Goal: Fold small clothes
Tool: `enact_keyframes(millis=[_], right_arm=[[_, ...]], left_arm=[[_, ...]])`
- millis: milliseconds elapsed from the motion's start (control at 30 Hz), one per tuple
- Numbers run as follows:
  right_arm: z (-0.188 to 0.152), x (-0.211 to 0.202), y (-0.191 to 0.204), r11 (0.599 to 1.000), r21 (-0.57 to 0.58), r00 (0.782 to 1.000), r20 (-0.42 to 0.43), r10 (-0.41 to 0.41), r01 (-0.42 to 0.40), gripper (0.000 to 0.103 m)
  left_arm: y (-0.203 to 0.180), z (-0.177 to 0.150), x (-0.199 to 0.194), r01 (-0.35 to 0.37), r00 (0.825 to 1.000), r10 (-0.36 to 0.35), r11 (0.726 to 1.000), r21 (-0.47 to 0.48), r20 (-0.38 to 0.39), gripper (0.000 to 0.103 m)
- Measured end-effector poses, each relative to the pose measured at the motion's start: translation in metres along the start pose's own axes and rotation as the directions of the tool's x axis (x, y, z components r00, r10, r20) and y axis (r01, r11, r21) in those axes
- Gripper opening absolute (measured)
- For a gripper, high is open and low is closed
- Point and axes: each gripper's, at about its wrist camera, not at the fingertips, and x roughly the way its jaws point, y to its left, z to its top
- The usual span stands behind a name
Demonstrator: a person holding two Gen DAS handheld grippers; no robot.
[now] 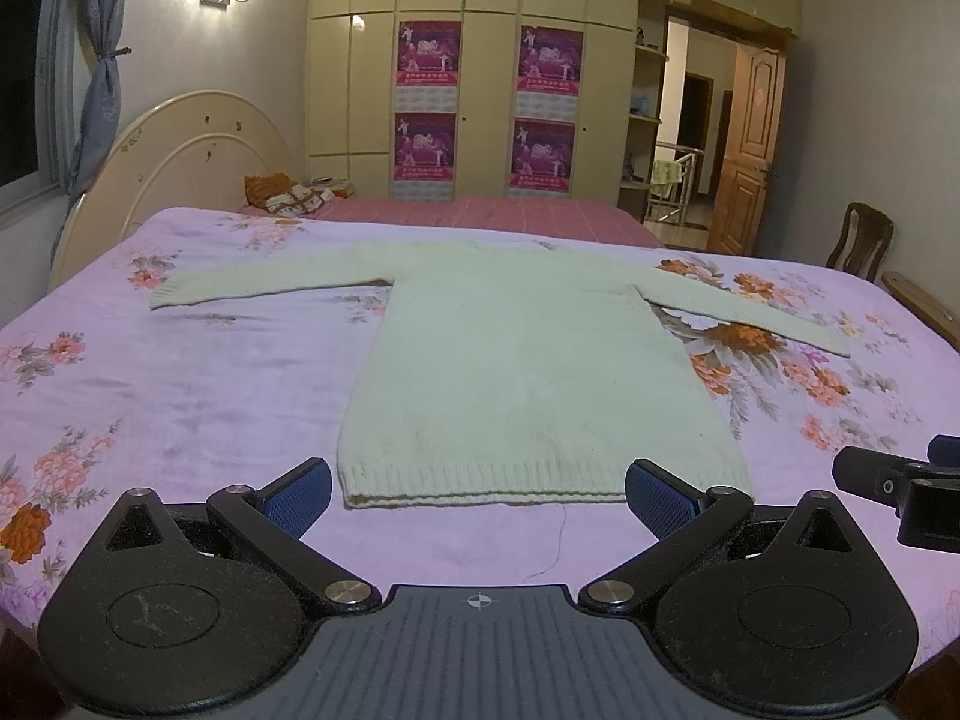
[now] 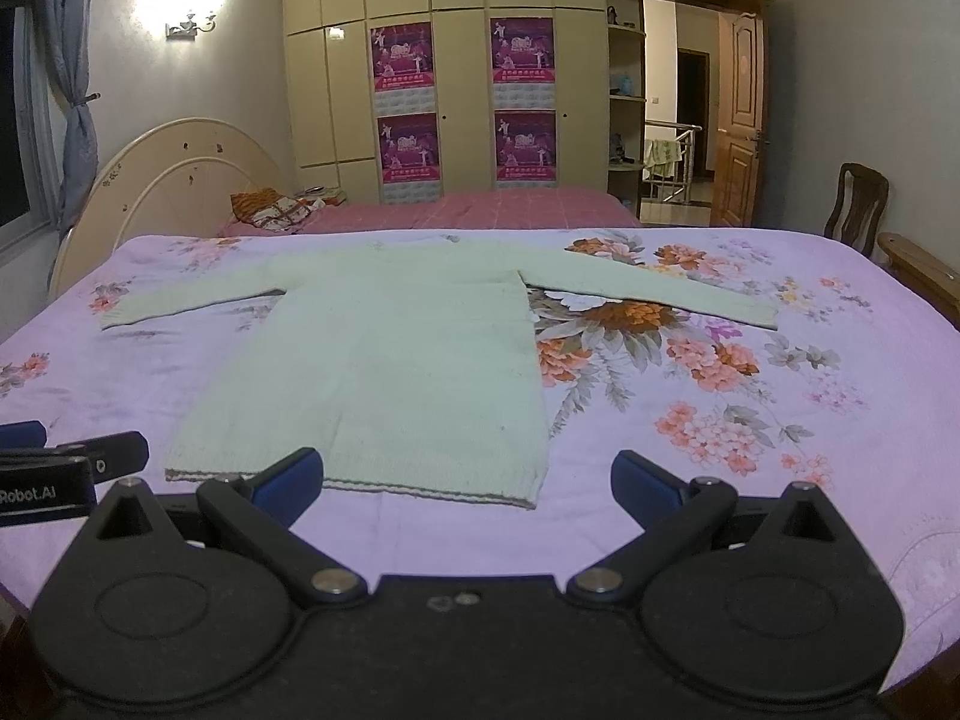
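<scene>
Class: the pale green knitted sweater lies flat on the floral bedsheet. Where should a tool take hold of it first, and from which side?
Grip the pale green knitted sweater at the cuff of a spread sleeve, coming from outside. Both sleeves lie straight out, so each free end is reachable and folds inward over the body.

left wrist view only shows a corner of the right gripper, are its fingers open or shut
Observer: Open. The right gripper has its blue-padded fingers spread wide, with nothing gripped.
Operator: where is it relative to the sweater
Observer: At the near edge of the pale green knitted sweater. The right corner of the ribbed hem shows in the gap between the fingers.
Operator: can you see my left gripper from there
Observer: Yes. The left gripper pokes in at the left edge of the right wrist view, beside the hem's left corner, and its black body reads "Robot.AI".
</scene>
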Motion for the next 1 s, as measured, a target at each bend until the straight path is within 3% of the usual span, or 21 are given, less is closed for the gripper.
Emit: enact_keyframes(millis=[1000], right_arm=[[-0.0007,-0.0002,-0.0052,1.0,0.004,1.0,0.002,0.001,-0.001,0.102]], left_arm=[[0.0022,0.0021,0.0007,0.007,1.0,-0.007,1.0,0.007,-0.002,0.103]])
